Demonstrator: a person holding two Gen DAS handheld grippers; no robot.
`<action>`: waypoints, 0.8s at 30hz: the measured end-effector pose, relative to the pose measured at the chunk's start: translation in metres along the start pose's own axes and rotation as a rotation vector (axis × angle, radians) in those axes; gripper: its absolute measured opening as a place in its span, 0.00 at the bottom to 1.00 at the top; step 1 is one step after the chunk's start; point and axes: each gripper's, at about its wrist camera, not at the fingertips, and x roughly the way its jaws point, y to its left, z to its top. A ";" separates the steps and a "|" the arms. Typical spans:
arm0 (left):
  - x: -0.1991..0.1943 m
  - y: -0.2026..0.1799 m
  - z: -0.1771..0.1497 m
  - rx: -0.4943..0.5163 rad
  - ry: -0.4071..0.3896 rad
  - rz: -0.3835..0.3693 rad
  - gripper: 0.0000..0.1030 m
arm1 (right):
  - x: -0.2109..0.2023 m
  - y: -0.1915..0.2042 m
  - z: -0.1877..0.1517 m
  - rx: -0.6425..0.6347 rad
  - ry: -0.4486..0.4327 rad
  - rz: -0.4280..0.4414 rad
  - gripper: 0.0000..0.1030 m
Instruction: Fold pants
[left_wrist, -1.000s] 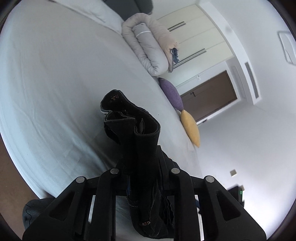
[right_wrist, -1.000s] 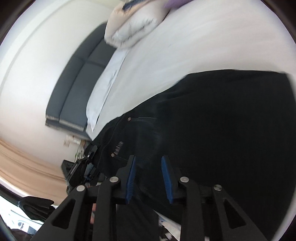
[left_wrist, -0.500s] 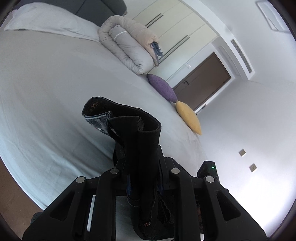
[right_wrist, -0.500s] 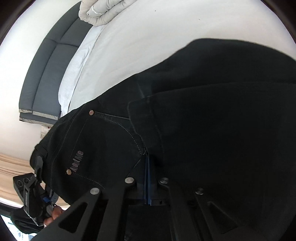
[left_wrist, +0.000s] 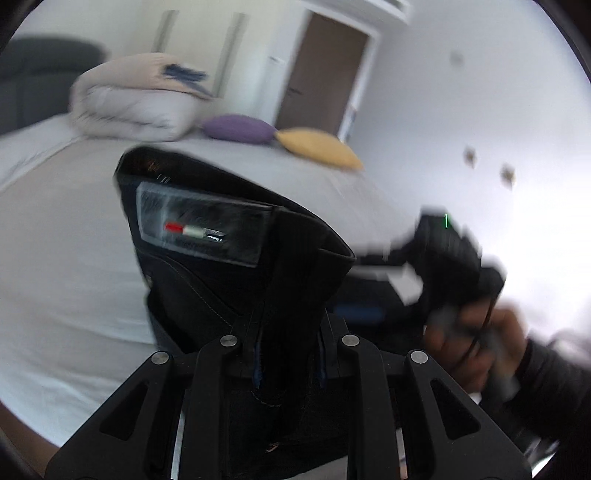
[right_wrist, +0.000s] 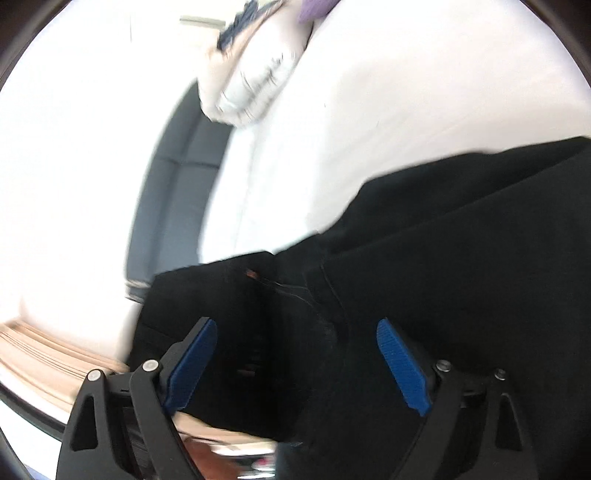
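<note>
Mid-fold, judging by the layout: waistband end of the black pants (left_wrist: 236, 258) lifted off the white bed (left_wrist: 66, 258) and pinched in the left tongs (left_wrist: 290, 354), narrow, clamped on a thick bunch of dark denim. Waist label (left_wrist: 199, 225) facing the left camera at about 10 o'clock from the grip, the band standing up and curling over above the fingers. Rest of the pants (right_wrist: 424, 258) draped across the bed (right_wrist: 369, 92) in the right wrist view, filling the frame from 3 o'clock round to 6 o'clock, a copper rivet (right_wrist: 253, 274) visible near centre.

Right tongs (right_wrist: 295, 362) spread wide, blue pads (right_wrist: 400, 365) either side of the cloth with nothing caught between them; hovering just over the hip area, contact not clear through the blur. In the left view, right tongs (left_wrist: 436, 258) at 3 o'clock, carried by the person's right hand (left_wrist: 476, 343).

Background at 12 o'clock: rolled duvet (left_wrist: 136, 99), purple cushion (left_wrist: 238, 127), yellow cushion (left_wrist: 317, 147), brown door (left_wrist: 325, 70), all well apart from the garment. Both views smeared by motion.

Next move, as a judgement: a second hold for the right tongs on the free fabric close beside the left grip, closing squarely on all layers, then carrying both holds together across the bed to lay one half flat over the other. Main risk: a partial bite catching only the top layer, leaving the fold skewed or bunched.
</note>
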 end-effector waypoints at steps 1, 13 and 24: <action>0.011 -0.019 -0.004 0.064 0.029 0.004 0.19 | -0.012 -0.006 0.001 0.027 -0.010 0.020 0.88; 0.066 -0.147 -0.060 0.386 0.190 -0.006 0.19 | -0.053 -0.034 -0.013 -0.006 0.003 -0.055 0.93; 0.078 -0.166 -0.056 0.428 0.197 -0.018 0.19 | -0.065 -0.040 -0.013 -0.053 -0.021 -0.221 0.17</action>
